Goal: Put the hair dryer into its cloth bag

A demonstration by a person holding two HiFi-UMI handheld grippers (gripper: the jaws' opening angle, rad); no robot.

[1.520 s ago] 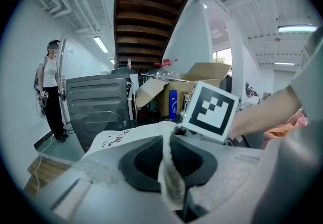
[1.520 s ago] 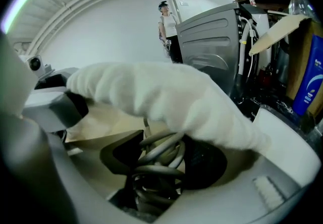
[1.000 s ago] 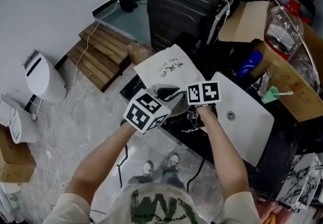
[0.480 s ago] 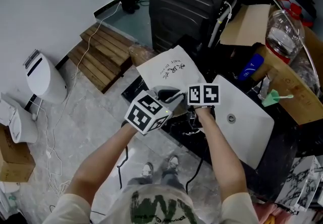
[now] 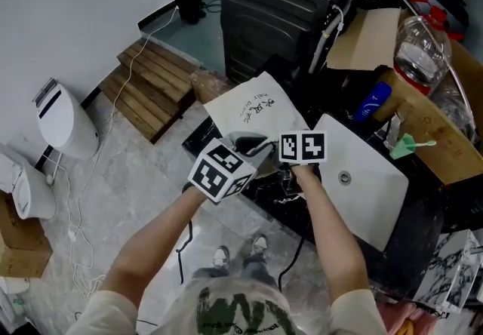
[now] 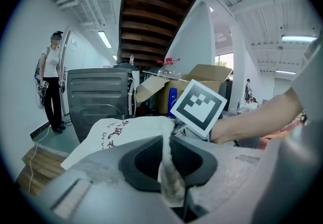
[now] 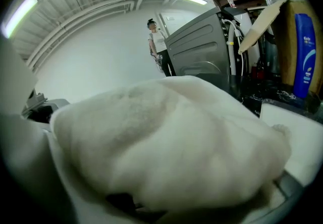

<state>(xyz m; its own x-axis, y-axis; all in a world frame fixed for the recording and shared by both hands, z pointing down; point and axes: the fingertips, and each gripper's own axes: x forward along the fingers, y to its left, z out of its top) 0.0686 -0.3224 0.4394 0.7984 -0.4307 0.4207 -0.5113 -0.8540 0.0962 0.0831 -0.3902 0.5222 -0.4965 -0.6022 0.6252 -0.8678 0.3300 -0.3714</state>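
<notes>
The white cloth bag [image 5: 253,106] with dark print lies over the dark table edge. My left gripper [image 5: 250,143] is shut on a fold of the bag's rim [image 6: 165,165], which is pinched upright between its jaws. My right gripper [image 5: 290,167] sits just to the right, under its marker cube [image 6: 198,107]. In the right gripper view a rounded bulge of the bag [image 7: 166,137] fills the space between the jaws, which are opening. The hair dryer itself is hidden; only a small dark patch [image 7: 121,200] shows under the cloth.
A grey ribbed machine [image 5: 279,9] stands behind the bag. A white panel [image 5: 366,182] lies to the right, beside a cardboard box [image 5: 434,126] with a blue bottle [image 5: 373,99] and a clear jug [image 5: 423,43]. A wooden pallet [image 5: 155,84] and a white appliance [image 5: 64,118] are on the floor. A person [image 6: 50,87] stands far off.
</notes>
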